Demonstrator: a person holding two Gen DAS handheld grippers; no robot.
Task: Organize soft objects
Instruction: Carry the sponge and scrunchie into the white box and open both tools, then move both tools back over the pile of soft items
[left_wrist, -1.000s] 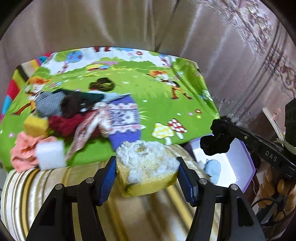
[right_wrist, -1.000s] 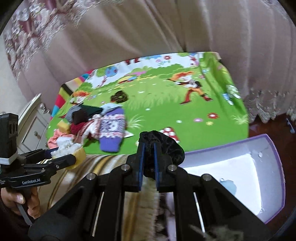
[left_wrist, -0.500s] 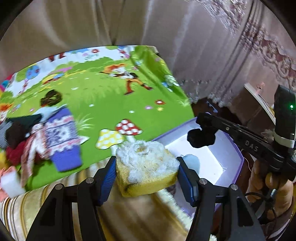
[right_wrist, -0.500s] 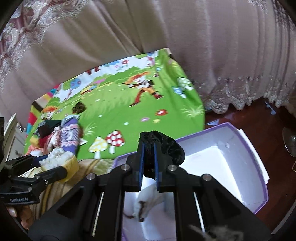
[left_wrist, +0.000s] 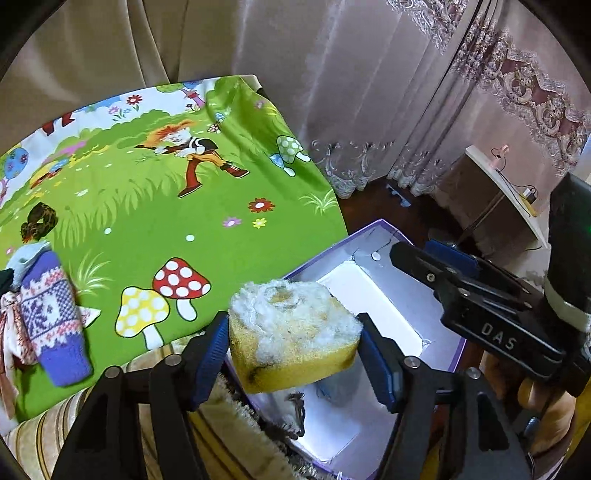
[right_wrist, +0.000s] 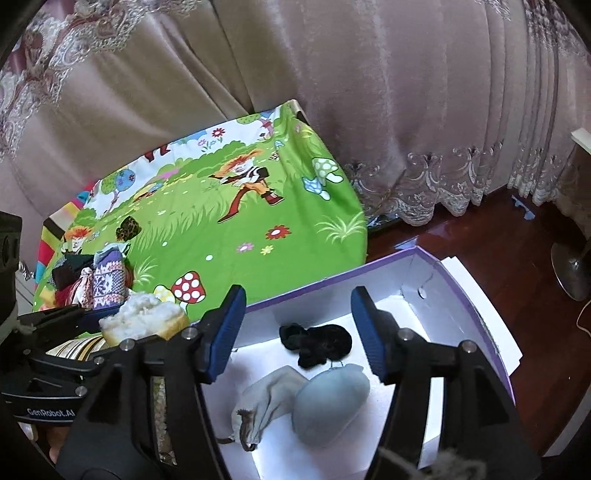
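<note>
My left tongs (left_wrist: 293, 352) are clamped on the yellow sponge (left_wrist: 291, 339) — blue pads pressing both sides, its fuzzy white top facing up. I hold it in the air over the near edge of the purple-rimmed white box (left_wrist: 376, 310), just past the striped edge below the green cartoon sheet (left_wrist: 155, 206).

My right tongs (right_wrist: 297, 328) are spread wide apart with nothing between them, hovering above the box (right_wrist: 472, 299). Directly below, the black fabric piece (right_wrist: 317, 345) lies on the white box floor. Nearer to me in the same box sit a pale blue rounded pouch (right_wrist: 330, 400) and a grey drawstring bag (right_wrist: 269, 400), the 2 touching each other.

From the right wrist view the sponge (right_wrist: 144, 319) shows at the left, beside the box's corner, held by the left tongs.

Back on the sheet, well apart from the box, a purple patterned knit mitten (left_wrist: 51, 325) lies with other cloths bunched at its far-left side — I cannot tell those apart. A dark leopard-print scrunchie (left_wrist: 38, 221) sits just beyond them.
</note>
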